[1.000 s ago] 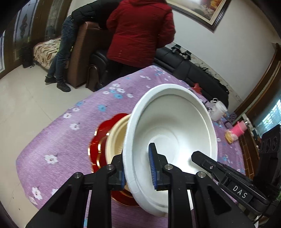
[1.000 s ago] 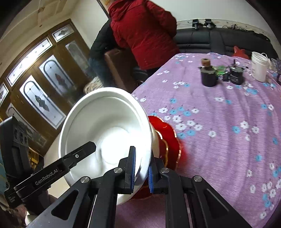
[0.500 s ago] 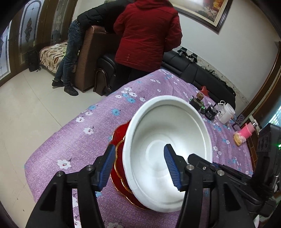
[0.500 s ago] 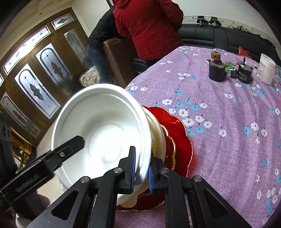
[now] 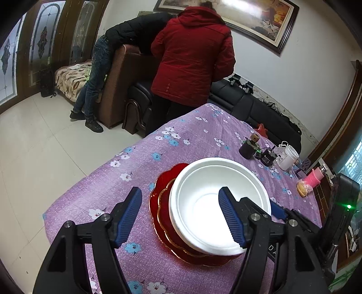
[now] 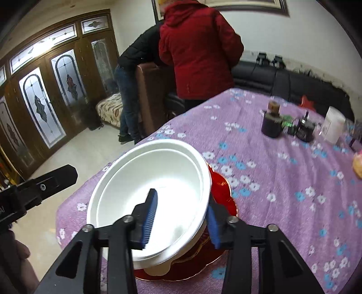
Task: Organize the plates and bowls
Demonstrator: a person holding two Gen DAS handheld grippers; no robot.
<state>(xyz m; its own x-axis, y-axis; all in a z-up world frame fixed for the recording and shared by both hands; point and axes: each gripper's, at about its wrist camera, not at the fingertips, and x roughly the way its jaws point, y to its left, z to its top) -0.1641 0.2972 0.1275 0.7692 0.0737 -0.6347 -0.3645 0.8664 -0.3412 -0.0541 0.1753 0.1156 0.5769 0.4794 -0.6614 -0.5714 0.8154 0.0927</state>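
Matt white foam bowl, glossy red plate, purple floral cloth.

1. White bowls: two, nested, centre of frame.
2. Red gold-rimmed plates: two, stacked beneath the bowls.
3. Dark cylindrical items: two, upper right.
4. White container: one, upper right.
5. Persons: two, top of frame.

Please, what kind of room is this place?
Most likely a home living room: a black sofa along the wall, a framed painting above it, and a table with a purple flowered cloth holding a white bowl.
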